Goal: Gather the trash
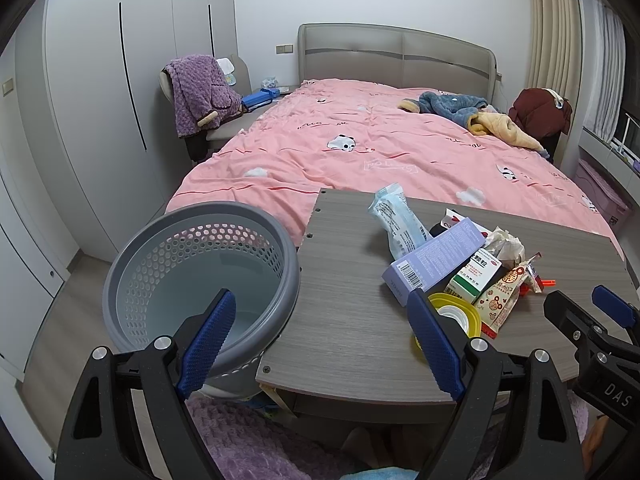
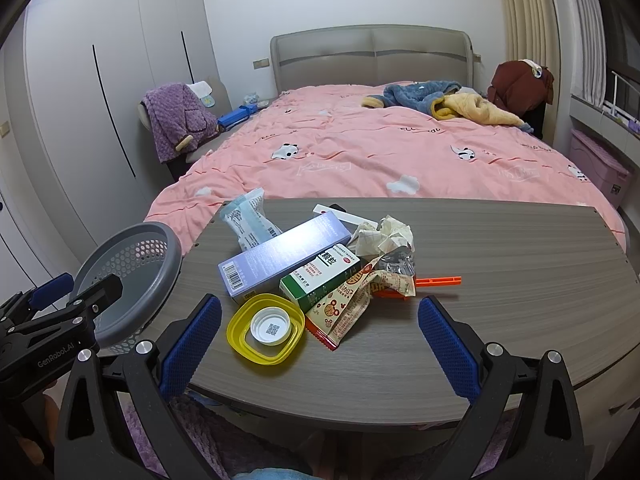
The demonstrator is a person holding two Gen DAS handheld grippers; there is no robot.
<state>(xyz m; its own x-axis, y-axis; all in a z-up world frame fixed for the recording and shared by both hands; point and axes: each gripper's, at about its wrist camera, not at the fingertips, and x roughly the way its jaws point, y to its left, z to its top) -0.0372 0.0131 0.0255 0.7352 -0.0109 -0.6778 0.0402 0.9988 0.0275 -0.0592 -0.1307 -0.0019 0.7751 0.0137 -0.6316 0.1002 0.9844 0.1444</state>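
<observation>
Pink bed, purple robe on chair.

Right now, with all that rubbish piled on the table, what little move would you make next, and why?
Probably ease the right gripper forward and close it on the yellow lid. It is the nearest piece, lying between the open fingers at the table's front, and the grey perforated bin beside the table looks empty.

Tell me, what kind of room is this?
A bedroom, most likely in a home: a bed with a pink panda-print duvet, tall built-in wardrobes, and clothes draped over a chair beside the bed.
</observation>
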